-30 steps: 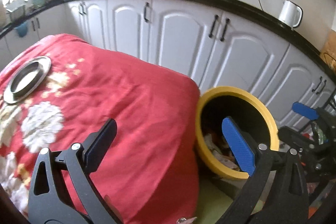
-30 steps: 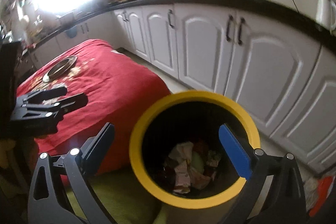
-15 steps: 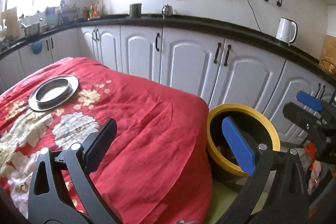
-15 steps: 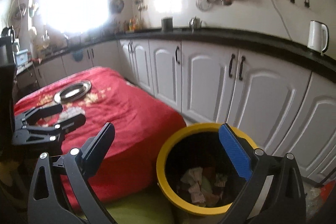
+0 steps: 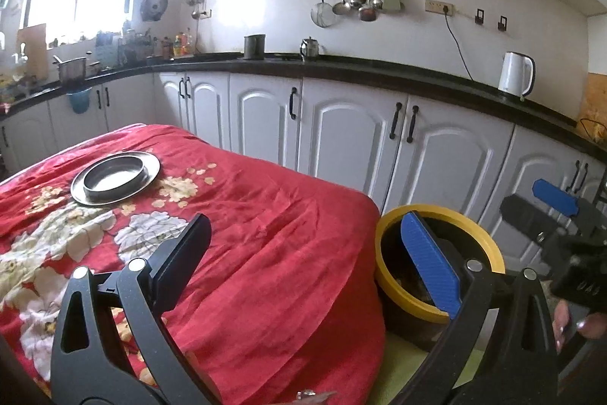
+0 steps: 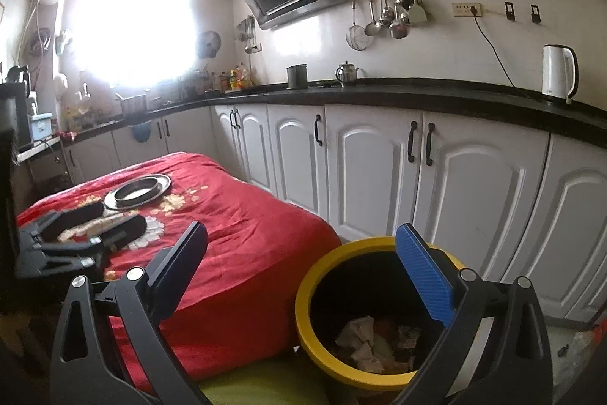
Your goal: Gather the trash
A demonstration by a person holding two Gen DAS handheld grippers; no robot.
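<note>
Both tools are empty. The left gripper (image 5: 303, 264) stands wide apart, nothing between its pads, and the right gripper (image 6: 307, 272) is likewise spread wide and carries nothing. The yellow-rimmed bin (image 6: 307, 295) sits below and just ahead of the right gripper, under its blue pad, and low to the right of the left gripper; crumpled trash (image 6: 364, 340) lies in its bottom. The bin stands just beside the draped edge of the red floral cloth (image 5: 265, 234). No loose litter is visible on the cloth; only a steel plate (image 5: 115, 177) rests well ahead and to the left of the left gripper. Risks, in my judgement: a low sweep with jaws this wide could snag the cloth and drag the plate; a careless descent of the right gripper could strike the bin rim and tip it; and the plate could be mistaken for waste. Window glare washes out the far counter, so litter there cannot be ruled out.
</note>
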